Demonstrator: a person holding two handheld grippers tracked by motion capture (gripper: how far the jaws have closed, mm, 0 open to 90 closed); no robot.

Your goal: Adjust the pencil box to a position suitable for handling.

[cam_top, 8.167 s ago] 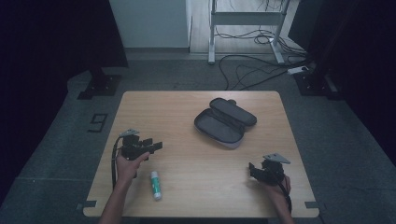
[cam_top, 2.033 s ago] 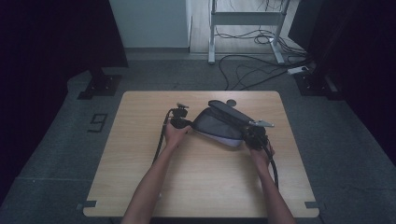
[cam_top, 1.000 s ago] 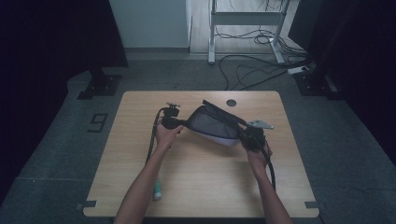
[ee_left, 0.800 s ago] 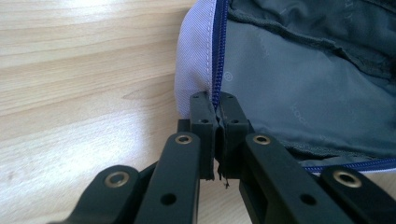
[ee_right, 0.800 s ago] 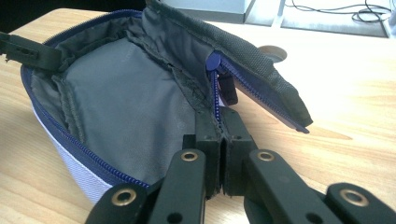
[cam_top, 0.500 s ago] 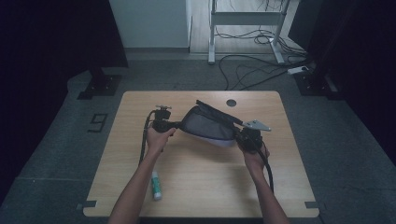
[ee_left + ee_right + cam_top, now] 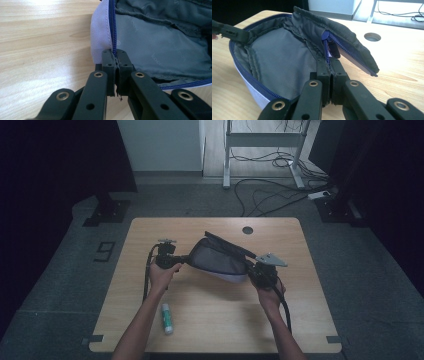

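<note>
A pale grey zip pouch [image 7: 220, 260] with a blue zipper and dark grey lining lies open at mid table, stretched between both grippers. My left gripper [image 7: 172, 260] is shut on the pouch's left rim [image 7: 113, 53], pinching the zipper edge. My right gripper [image 7: 252, 271] is shut on the rim at the opposite end [image 7: 327, 63], beside the black flap [image 7: 352, 42]. The lining [image 7: 279, 65] faces up and nothing lies inside it. The far left gripper's jaw [image 7: 229, 31] appears at the pouch's other end in the right gripper view.
A white glue stick [image 7: 167, 318] lies near the front edge, by the person's left forearm. A round cable hole [image 7: 247, 230] sits at the back of the wooden table [image 7: 300, 320]. Cables trail from both grippers.
Both grippers left the front of the table and took hold of the pouch's ends. Over the last second the left gripper pulled leftward, stretching the pouch open wider.
</note>
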